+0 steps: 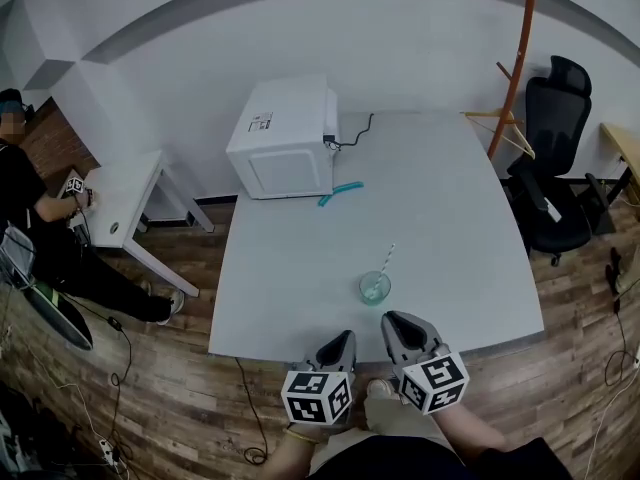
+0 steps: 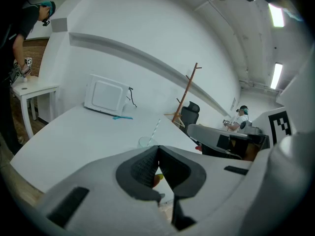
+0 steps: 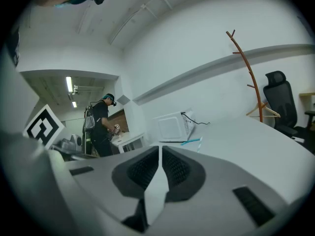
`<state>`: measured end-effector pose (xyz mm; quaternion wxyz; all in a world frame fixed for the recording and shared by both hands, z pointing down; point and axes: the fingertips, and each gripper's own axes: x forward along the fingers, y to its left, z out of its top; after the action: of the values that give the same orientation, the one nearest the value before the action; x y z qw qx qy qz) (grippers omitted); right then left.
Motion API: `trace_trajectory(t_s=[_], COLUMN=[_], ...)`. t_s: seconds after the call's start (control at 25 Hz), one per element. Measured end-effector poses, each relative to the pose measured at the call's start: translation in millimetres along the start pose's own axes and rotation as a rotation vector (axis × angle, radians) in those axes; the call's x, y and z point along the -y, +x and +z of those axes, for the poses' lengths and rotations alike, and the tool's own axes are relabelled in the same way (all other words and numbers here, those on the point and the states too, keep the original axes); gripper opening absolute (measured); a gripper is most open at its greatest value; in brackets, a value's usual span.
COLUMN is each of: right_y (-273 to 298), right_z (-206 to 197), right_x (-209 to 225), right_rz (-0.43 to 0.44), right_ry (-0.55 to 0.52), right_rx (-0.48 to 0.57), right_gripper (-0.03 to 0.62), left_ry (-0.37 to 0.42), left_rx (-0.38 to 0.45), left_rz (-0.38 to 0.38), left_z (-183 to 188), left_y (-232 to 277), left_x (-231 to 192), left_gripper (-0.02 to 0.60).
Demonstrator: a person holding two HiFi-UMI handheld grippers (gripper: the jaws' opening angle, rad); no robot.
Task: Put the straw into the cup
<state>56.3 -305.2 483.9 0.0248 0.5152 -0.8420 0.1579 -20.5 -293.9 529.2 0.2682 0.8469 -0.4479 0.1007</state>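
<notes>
A clear cup [image 1: 375,288] stands on the white table [image 1: 300,268] near its front edge, with a striped straw [image 1: 387,260] leaning out of it. Both grippers hang at the front edge, short of the cup. My left gripper [image 1: 343,339] is to the cup's near left and my right gripper [image 1: 396,321] is just below it. In the left gripper view the jaws [image 2: 157,149] are shut and empty, with the cup [image 2: 146,141] and straw [image 2: 155,128] beyond. In the right gripper view the jaws [image 3: 161,149] are shut on nothing, and only the straw's top [image 3: 199,143] shows.
A white microwave [image 1: 285,138] sits at the table's far left with a teal object [image 1: 340,193] lying in front of it. A black office chair [image 1: 555,148] and a wooden coat rack [image 1: 515,68] stand at the right. A person [image 1: 30,208] sits by a small white table [image 1: 125,193] at the left.
</notes>
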Motion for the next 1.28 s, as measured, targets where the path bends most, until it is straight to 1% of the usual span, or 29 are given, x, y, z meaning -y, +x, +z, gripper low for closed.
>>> trace_trajectory(t_s=[0.32,0.68,1.0,1.28], right_y=[-45,-87,-112,-122], right_z=[-9,-13,-19,-19], right_x=[-34,-71,-91,-101], right_rz=[-0.01,0.01,0.013,0.031], right_ry=[0.01,0.006,-0.021,0.004], right_rx=[0.011,0.034,0.033,0.051], right_gripper=[0.038,0.038,0.031,0.031], left_ry=[0.019,0.038,0.05,0.05], left_rx=[0.002,0.02,0.024,0.033], left_rz=[-0.023,-0.039,-0.061,-0.071], left_z=[-18,-37,-50,-52], left_y=[-40,-81,-103,-112], left_x=[18,37,49,54], left_gripper=[0.018,0.018,0.018,0.018])
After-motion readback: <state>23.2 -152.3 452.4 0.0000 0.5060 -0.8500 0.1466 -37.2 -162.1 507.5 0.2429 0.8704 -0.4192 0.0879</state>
